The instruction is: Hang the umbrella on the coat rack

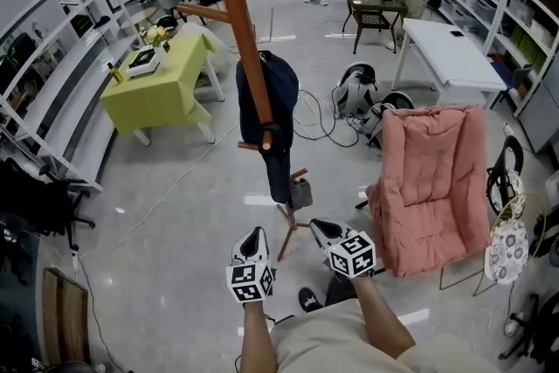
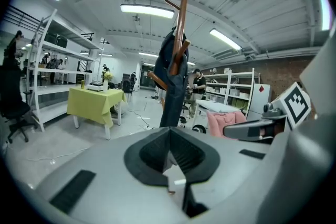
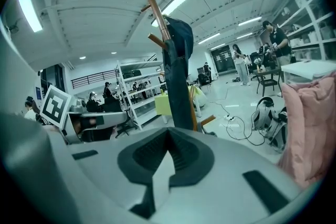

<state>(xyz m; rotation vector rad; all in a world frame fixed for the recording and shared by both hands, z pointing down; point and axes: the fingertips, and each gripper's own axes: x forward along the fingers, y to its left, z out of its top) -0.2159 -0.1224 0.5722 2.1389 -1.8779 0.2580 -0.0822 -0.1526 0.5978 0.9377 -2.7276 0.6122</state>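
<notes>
A dark blue folded umbrella (image 1: 271, 113) hangs on the brown wooden coat rack (image 1: 240, 22), down along its pole. Both grippers are held low in front of the person, short of the rack's feet. The left gripper (image 1: 253, 236) is shut and holds nothing. Beside it, the right gripper (image 1: 320, 228) is also shut and empty. In the left gripper view the umbrella (image 2: 172, 81) and rack (image 2: 181, 18) stand ahead beyond the shut left gripper (image 2: 169, 131). The right gripper view shows the umbrella (image 3: 178, 76) on the rack (image 3: 157, 13) past the shut right gripper (image 3: 168, 134).
A pink padded armchair (image 1: 437, 179) stands right of the rack. A yellow-green covered table (image 1: 162, 83) is at the left, a white table (image 1: 445, 48) at the back right. Cables (image 1: 319, 122) lie on the floor behind the rack. Shelving (image 1: 52, 39) lines the left wall. People stand far back.
</notes>
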